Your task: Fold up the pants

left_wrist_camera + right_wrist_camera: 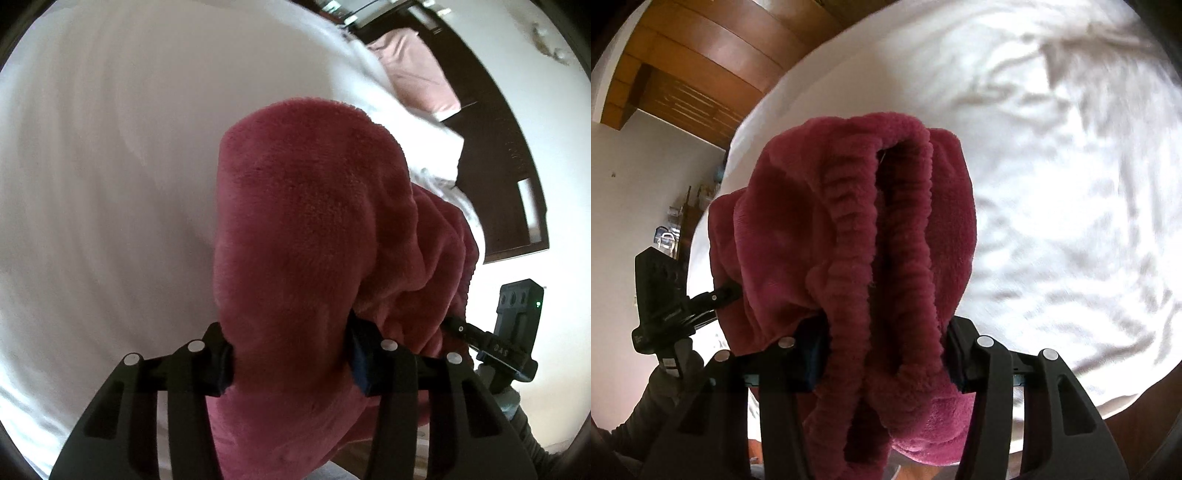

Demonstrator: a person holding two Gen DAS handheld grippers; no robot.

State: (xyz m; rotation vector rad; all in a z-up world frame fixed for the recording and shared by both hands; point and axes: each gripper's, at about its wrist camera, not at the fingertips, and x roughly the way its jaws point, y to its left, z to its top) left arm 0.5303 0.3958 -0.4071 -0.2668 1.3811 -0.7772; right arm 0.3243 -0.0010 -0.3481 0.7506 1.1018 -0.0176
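The pants are dark red fleece. In the left wrist view my left gripper (291,363) is shut on a thick fold of the pants (306,221), which hang down over the white bed (110,184). In the right wrist view my right gripper (884,356) is shut on the ribbed waistband (849,236) of the pants (775,229), also lifted above the bed (1071,184). Each gripper shows in the other's view, the right one (491,343) at lower right and the left one (687,306) at lower left, both at the cloth.
The wrinkled white sheet fills most of both views. A pink pillow (417,70) lies by a dark wooden headboard (498,177) at the upper right of the left wrist view. A wooden wardrobe (687,66) and a white wall (635,177) stand left of the bed.
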